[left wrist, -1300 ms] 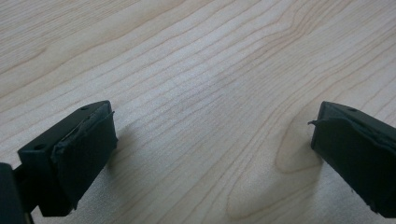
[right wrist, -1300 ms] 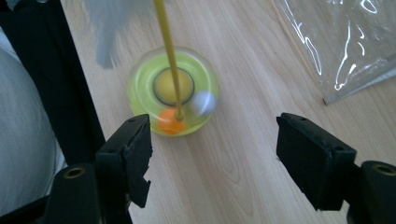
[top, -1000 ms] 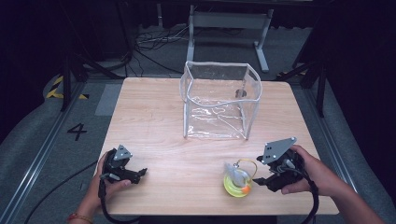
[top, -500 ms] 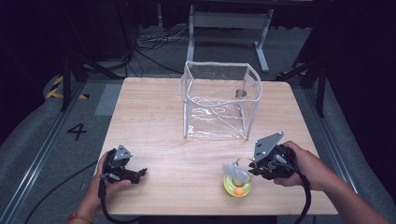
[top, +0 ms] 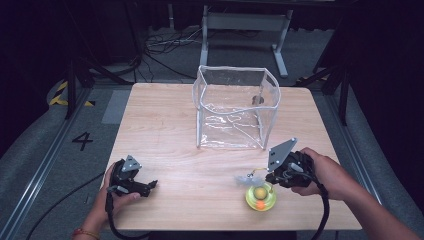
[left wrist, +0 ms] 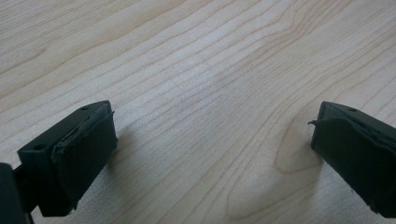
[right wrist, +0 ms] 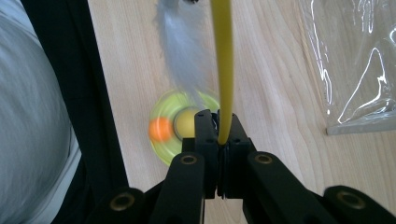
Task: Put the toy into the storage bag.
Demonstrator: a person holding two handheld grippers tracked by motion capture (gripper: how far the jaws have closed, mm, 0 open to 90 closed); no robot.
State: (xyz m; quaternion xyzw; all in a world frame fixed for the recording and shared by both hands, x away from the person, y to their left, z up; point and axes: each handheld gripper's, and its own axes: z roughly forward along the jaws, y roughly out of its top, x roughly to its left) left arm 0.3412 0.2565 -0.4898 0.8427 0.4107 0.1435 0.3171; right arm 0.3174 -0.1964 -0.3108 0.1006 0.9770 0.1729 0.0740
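A cat toy with a yellow-green disc base (top: pixel 260 196) lies near the table's front right edge, with an orange ball (right wrist: pixel 159 129) in its ring. A thin yellow stem (right wrist: pixel 222 60) runs away from the base to a white feather (right wrist: pixel 180 46). My right gripper (right wrist: pixel 218 121) is shut on that stem just above the disc (right wrist: pixel 163 140). In the high view the right gripper (top: pixel 270 176) hovers over the base's far side, and the feather (top: pixel 244 177) points left. My left gripper (top: pixel 151 186) rests open on the table at front left, its jaws (left wrist: pixel 210 154) wide apart over bare wood.
A clear plastic bag-like box (top: pixel 235 107) stands open-topped at the middle back of the wooden table (top: pixel 165 130); its front corner (right wrist: pixel 355 60) lies close to the right gripper. The table's front edge (right wrist: pixel 100 93) runs right beside the toy.
My right gripper has moved left and slightly away from the table's front edge, onto the toy's stem. The feather now sticks out to the left. The left gripper has stayed put.
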